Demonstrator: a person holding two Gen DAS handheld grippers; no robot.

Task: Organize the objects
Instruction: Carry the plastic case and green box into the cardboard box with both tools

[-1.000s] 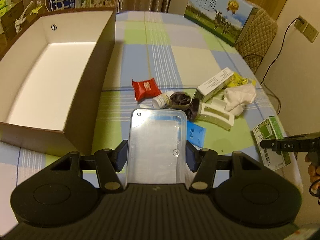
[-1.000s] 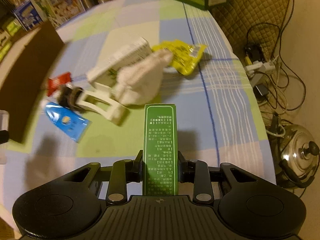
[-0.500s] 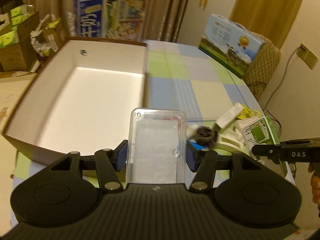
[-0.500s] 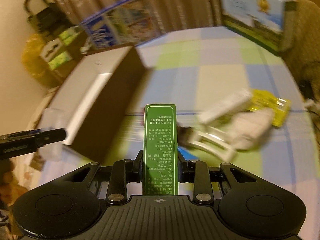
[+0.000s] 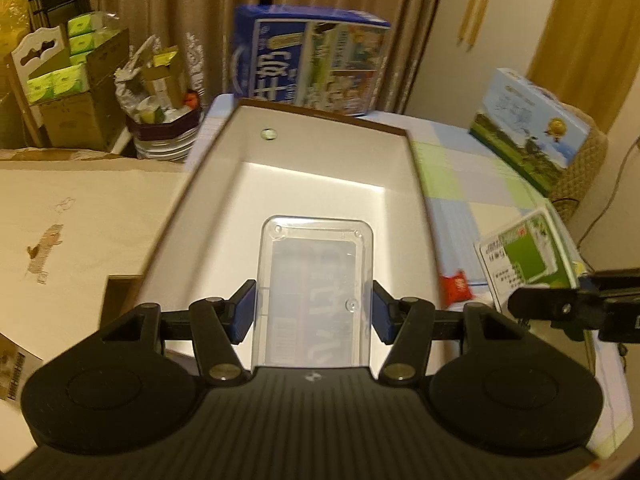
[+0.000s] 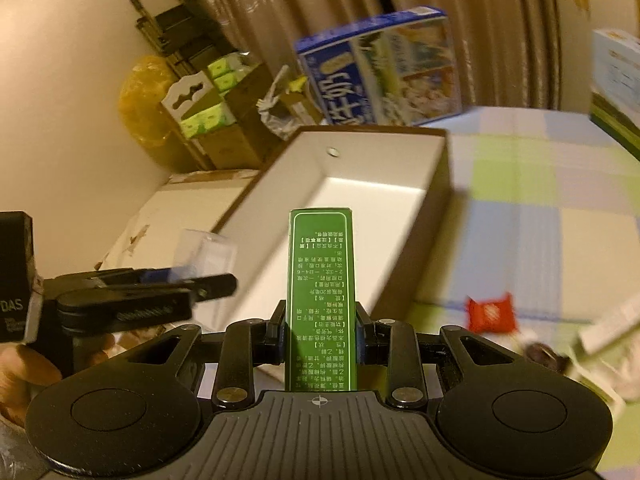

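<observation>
My left gripper (image 5: pixel 314 312) is shut on a clear plastic case (image 5: pixel 316 280) and holds it above the open white-lined cardboard box (image 5: pixel 320 152). My right gripper (image 6: pixel 320 336) is shut on a green medicine box (image 6: pixel 320 280), held in the air just right of the cardboard box (image 6: pixel 360 160). The right gripper with the green box (image 5: pixel 524 252) shows at the right of the left wrist view. The left gripper with the clear case (image 6: pixel 204 252) shows at the left of the right wrist view.
A red snack packet (image 6: pixel 490 312) and other loose items lie on the checked tablecloth (image 6: pixel 552 208) right of the box. A blue milk carton (image 5: pixel 312 60) stands behind the box, another carton (image 5: pixel 532 128) at the far right. Cardboard boxes stand on the floor at the left.
Both grippers have lifted and swung left from the pile of items toward the open cardboard box, each carrying its object. The left one is now over the box.
</observation>
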